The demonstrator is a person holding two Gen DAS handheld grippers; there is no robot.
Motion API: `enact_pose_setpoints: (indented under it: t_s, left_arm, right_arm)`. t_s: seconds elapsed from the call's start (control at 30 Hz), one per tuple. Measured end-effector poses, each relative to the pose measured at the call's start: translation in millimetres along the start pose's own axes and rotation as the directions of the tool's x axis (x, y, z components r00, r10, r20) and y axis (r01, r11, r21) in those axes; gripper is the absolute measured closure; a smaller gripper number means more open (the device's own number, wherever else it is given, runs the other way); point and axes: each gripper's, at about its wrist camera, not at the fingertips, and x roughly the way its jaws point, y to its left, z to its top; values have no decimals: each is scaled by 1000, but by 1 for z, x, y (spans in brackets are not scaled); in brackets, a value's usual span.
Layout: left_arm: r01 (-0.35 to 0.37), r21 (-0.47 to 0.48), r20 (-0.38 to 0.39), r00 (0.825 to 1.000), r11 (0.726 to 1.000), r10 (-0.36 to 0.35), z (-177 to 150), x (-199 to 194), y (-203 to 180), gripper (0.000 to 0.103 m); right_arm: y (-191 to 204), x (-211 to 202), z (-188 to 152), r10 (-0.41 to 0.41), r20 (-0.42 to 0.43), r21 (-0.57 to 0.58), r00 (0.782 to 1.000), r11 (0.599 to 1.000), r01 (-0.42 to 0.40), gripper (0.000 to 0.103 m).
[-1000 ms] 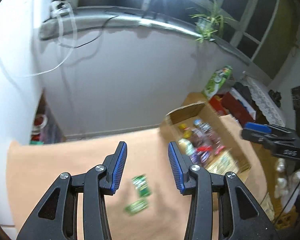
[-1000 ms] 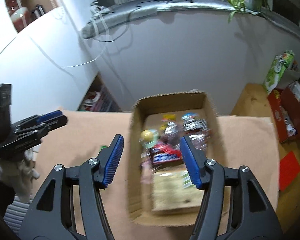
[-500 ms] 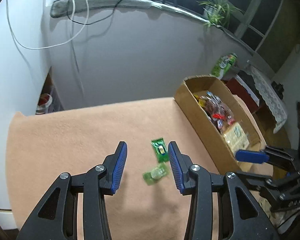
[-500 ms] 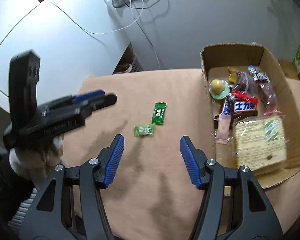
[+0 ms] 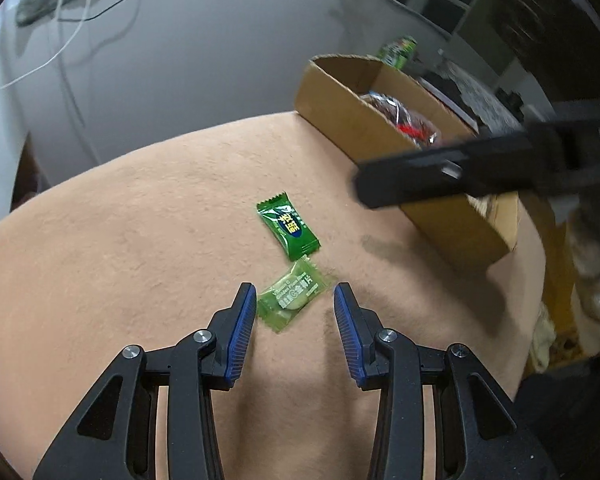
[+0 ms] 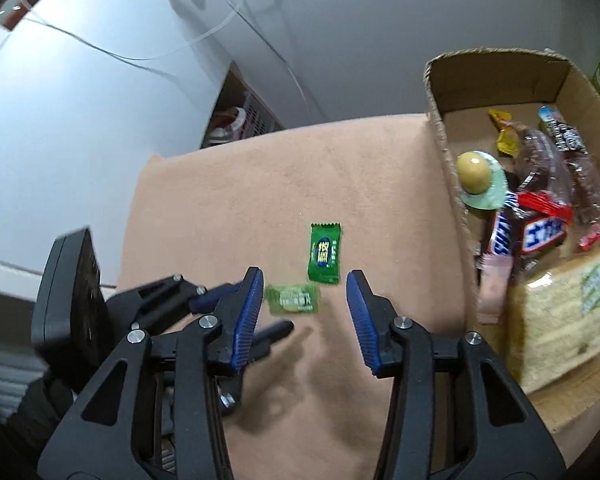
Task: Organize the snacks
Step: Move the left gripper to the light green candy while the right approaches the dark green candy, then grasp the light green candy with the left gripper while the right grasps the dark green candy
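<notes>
Both tools have dropped toward the two loose sweets since half a second ago, when they hung higher with the cardboard box well in frame. Now the left tool [image 5: 295, 308] stands released, jaws spread and nothing between the pads, with the pale green clear-wrapped candy tablet [image 5: 291, 299] lying flat on the bench just ahead of its tips, lower centre of the left view. Touching that tablet's far corner is the dark green foil sweet sachet [image 5: 287, 230], near the middle of the frame. The right tool [image 6: 305, 292] is likewise released and empty; in its own view the pale tablet [image 6: 293, 299] sits by its left pad and the dark sachet [image 6: 324, 254] just above. The open brown cardboard box [image 5: 380, 136] of snacks occupies the upper right of the left view and the right side of the right view, on the peach cloth-covered bench [image 5: 140, 240].

The step in hand looks like picking up the pale tablet with the left tool. Done well, the pads should straddle its short sides, press lightly into the soft cloth and close without nudging the sachet alongside. With both tools converging on the same spot, one should hold back.

The right tool appears as a blurred dark bar across the box in the left view, hiding part of the contents. Wrapper print is too small to read.
</notes>
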Motion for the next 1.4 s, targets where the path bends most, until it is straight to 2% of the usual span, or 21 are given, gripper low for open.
enact_pose_setpoints:
  t_s: [0.2,0.33,0.5,0.83,0.97,1.03,1.07,1.1,1.17,1.4]
  left_arm:
    - [19,50,32,999,999,-21,-1,5,0,64]
    - [6,103,12,1000,995,-7,-5,12,-7,64]
    - [-14,88,28,1000,996,12,-6,8,-6,73]
    - [-33,103,43,999,994,28,-6,9,-14,73]
    - [-47,119,51,998,992,41,-13,8,-26,73]
    - [-67,129,57,997,989,60,-18,8,-28,74]
    - [-74,131,58,996,989,67,-20,7,-28,78]
    - [-84,131,59,995,988,77,-20,7,-29,82]
    - [-88,123,60,995,988,81,-21,7,-30,83]
    - [-101,114,52,994,988,95,-31,4,-37,84]
  right_arm:
    - [1,23,14,-41,-47,35,998,998,43,61]
    - [-4,36,20,-44,-79,65,996,997,49,61]
    - [-13,45,21,-30,-94,99,995,994,40,61]
    - [-10,73,27,-81,-140,68,987,994,91,62]
    - [-5,79,30,-114,-142,41,983,992,121,67]
    - [-4,80,32,-132,-142,30,981,990,138,73]
    - [-5,81,33,-142,-141,25,980,989,147,80]
    - [-7,81,33,-137,-140,30,981,989,143,83]
    - [-12,79,35,-119,-139,49,983,991,127,88]
    - [-13,78,33,-119,-130,31,984,992,124,90]
